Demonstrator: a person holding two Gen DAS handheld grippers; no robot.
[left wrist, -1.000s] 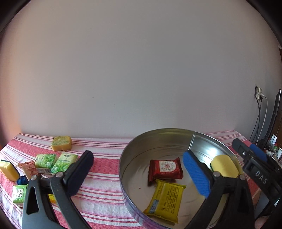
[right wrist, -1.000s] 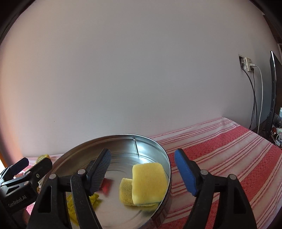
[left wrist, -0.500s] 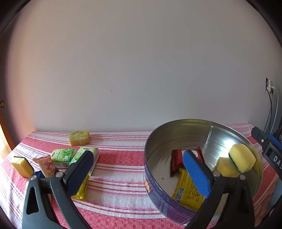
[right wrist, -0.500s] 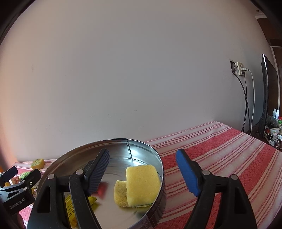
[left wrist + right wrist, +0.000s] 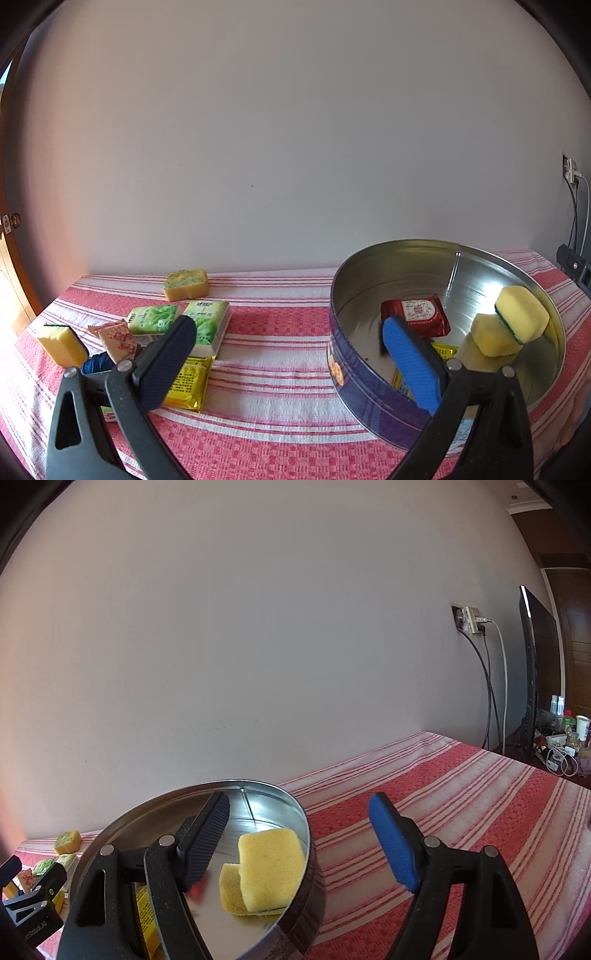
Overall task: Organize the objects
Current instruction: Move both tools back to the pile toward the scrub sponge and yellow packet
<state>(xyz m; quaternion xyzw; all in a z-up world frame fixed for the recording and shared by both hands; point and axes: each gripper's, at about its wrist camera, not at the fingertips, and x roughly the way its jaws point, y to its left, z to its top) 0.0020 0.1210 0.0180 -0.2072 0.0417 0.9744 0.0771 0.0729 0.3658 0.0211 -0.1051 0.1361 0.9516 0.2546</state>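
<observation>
A round metal tin [image 5: 369,400] stands on the red striped cloth at the right. Inside it lie a red packet [image 5: 417,314], a yellow packet [image 5: 445,350] and a yellow sponge [image 5: 521,317] that leans on the far wall. My left gripper [image 5: 288,354] is open and empty, above the cloth just left of the tin. Loose items lie to its left: two green tissue packs [image 5: 153,319], a yellow packet [image 5: 186,380] and a pink packet [image 5: 118,339]. My right gripper [image 5: 299,834] is open and empty over the tin's right rim [image 5: 147,808], near the sponge [image 5: 271,867].
A green-topped sponge [image 5: 186,283] sits near the wall, and another sponge [image 5: 61,343] lies at the cloth's left edge beside a small blue thing [image 5: 98,363]. Cables hang from a wall socket [image 5: 469,620]. A dark screen [image 5: 532,672] and small clutter stand far right.
The left view has swung left: the tin sits farther right and more loose items show. The right gripper has slid to that view's right edge. The sponge stays in the tin.
</observation>
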